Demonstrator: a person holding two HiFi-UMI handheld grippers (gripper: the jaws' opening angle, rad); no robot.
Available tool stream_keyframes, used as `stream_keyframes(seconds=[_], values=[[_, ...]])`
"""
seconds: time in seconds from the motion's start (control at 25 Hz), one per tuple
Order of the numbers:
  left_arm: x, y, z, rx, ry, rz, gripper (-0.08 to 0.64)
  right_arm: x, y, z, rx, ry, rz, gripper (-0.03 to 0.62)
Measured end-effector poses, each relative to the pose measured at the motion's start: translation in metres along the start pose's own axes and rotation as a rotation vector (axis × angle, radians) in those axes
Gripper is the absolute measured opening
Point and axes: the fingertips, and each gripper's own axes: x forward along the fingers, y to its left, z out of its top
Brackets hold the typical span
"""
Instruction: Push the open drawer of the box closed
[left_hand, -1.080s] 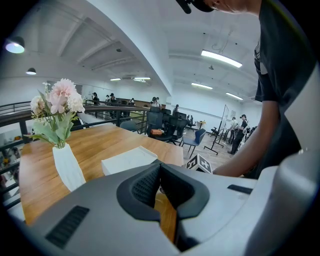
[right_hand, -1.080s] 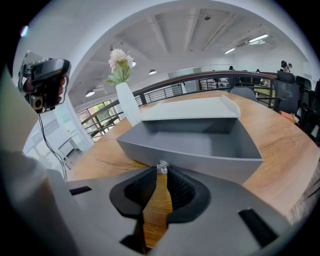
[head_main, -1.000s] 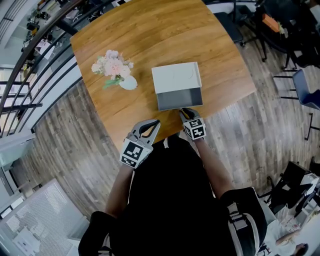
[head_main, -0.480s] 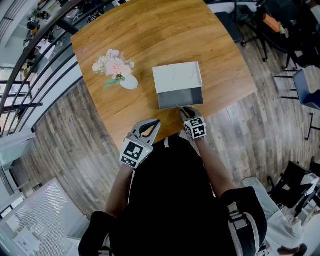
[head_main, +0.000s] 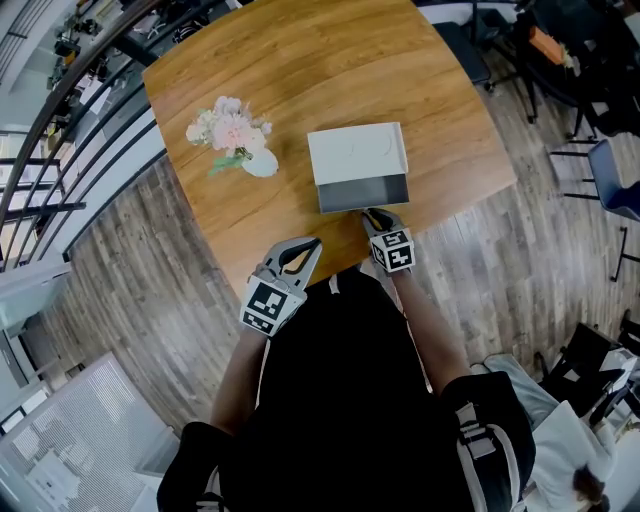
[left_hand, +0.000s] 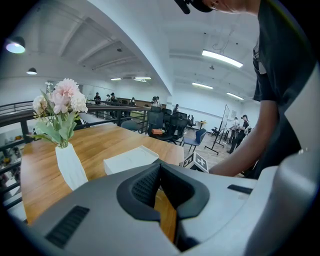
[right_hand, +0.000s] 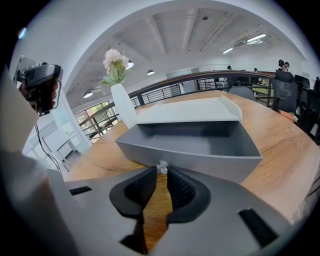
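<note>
A white box (head_main: 357, 152) sits near the table's front edge, its grey drawer (head_main: 363, 191) pulled out toward me. In the right gripper view the drawer (right_hand: 200, 145) is empty, with a small silver knob (right_hand: 162, 167) on its front. My right gripper (head_main: 372, 215) is shut, and its tips (right_hand: 161, 171) rest against that knob. My left gripper (head_main: 305, 248) is shut and empty, hanging at the table edge left of the drawer, apart from it. The left gripper view shows the box (left_hand: 131, 159) from the side.
A white vase of pink flowers (head_main: 240, 140) stands left of the box on the wooden table (head_main: 300, 60). A railing (head_main: 60, 130) runs at the left, and office chairs (head_main: 610, 180) stand on the wood floor to the right.
My right gripper has moved forward against the drawer front, and the drawer has slid a little way into the box. The left gripper has stayed put.
</note>
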Motion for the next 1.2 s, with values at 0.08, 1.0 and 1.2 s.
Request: stream_keyframes(seconds=[0.08, 1.0, 1.2], values=[[-0.001, 0.002, 0.000, 0.002, 0.003, 0.001, 0.023, 0.002, -0.001, 0.002, -0.001, 0.000, 0.000, 0.081], [-0.007, 0.020, -0.005, -0.014, 0.005, 0.008, 0.023, 0.024, -0.014, 0.024, 0.012, -0.009, -0.024, 0.081], [-0.007, 0.023, -0.006, -0.019, 0.005, 0.010, 0.023, 0.028, -0.017, 0.030, 0.017, -0.012, -0.032, 0.083]])
